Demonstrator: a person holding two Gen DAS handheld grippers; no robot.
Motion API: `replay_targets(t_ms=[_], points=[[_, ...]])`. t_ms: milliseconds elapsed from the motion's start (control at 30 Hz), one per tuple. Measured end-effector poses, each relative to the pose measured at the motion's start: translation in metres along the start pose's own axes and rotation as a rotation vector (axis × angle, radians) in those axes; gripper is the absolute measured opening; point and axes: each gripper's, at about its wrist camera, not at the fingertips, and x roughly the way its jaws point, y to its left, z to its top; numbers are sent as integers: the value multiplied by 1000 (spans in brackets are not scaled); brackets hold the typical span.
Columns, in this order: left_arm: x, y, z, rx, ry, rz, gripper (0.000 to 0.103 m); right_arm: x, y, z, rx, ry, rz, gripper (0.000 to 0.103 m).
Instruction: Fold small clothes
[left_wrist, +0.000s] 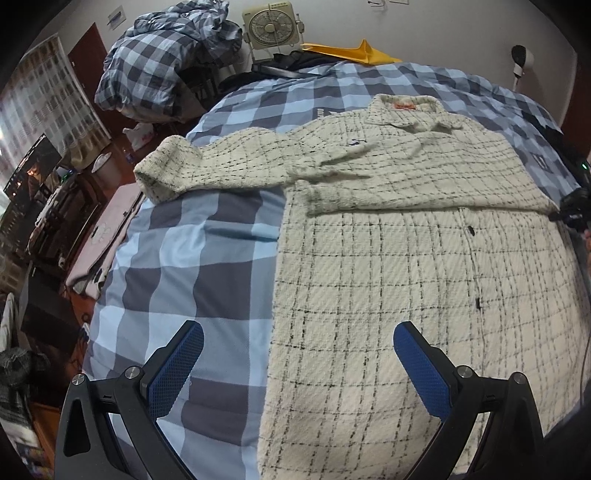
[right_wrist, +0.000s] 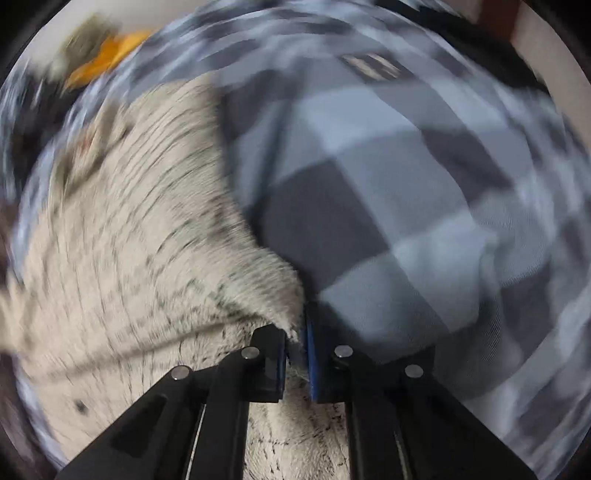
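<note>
One shirt (left_wrist: 388, 221) is lying buttoned-side up on the checked bed (left_wrist: 192, 251), its body spreading ahead of and between the left gripper (left_wrist: 298, 369) fingers, collar at the far end. That gripper is hovering with fingers wide apart, holding nothing; one pad is sitting over bedding, the other over cloth. The right gripper (right_wrist: 295, 345) is pinching a fuzzy edge of the shirt (right_wrist: 147, 240) between nearly closed fingers; the heavy blur suggests it is moving fast. One sleeve (left_wrist: 192, 166) is stretching away beyond the left fingers. Risks, as I judge them: the thin pinch is slipping off under a quick pull, or the drag is bunching the body and skewing the fold. Count: one shirt, two grippers, one fan (left_wrist: 269, 24).
</note>
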Motion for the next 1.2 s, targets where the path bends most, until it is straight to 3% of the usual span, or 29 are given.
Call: replay_targets(t_ms=[67,100,167,200,233,267,300,333,400,500,600,733,800,900,1033,1100,1167,1200], points=[[-1,1,0,-1,-5,7,103,5,-23,2,128,19,91,6],[-1,1,0,1,-9,14,103,8,-25,1,135,17,96,6],[-1,1,0,5,-14,26,103,6,-12,-3,60,8,26,8],[-2,1,1,7,-20,33,103,0,-4,-5,24,5,-29,16],[-4,1,0,9,-26,37,103,-12,4,-7,-2,-2,-107,34],[-4,1,0,11,-29,40,103,-20,3,-7,-6,-13,-146,45],[-5,1,1,12,-30,43,103,-39,6,-9,-7,-45,-168,62],[-6,1,2,12,-33,43,103,-53,8,-11,-11,-80,-156,70],[-7,-1,7,20,-41,42,103,-81,14,-21,-35,-160,-158,73],[-4,-15,29,65,-73,34,103,-98,22,-29,-127,-241,-162,73],[7,-37,60,92,-97,-11,103,-103,34,-24,-194,-298,-236,73],[45,-73,104,102,-112,-91,103,-87,52,-16,-281,-318,-26,73],[68,-89,120,97,-135,-125,103,-70,75,-22,-391,-329,55,73],[111,-101,132,51,-128,-155,103,-35,92,-31,-507,-283,29,73],[169,-89,130,-40,5,-137,103,13,75,-24,-477,-113,-41,73],[190,-71,123,-81,74,-75,103,17,54,-16,-411,-88,41,70],[200,-45,114,-113,106,-52,103,12,35,-5,-328,-75,80,57],[200,-35,111,-134,105,-65,103,10,28,-2,-292,-64,90,43]])
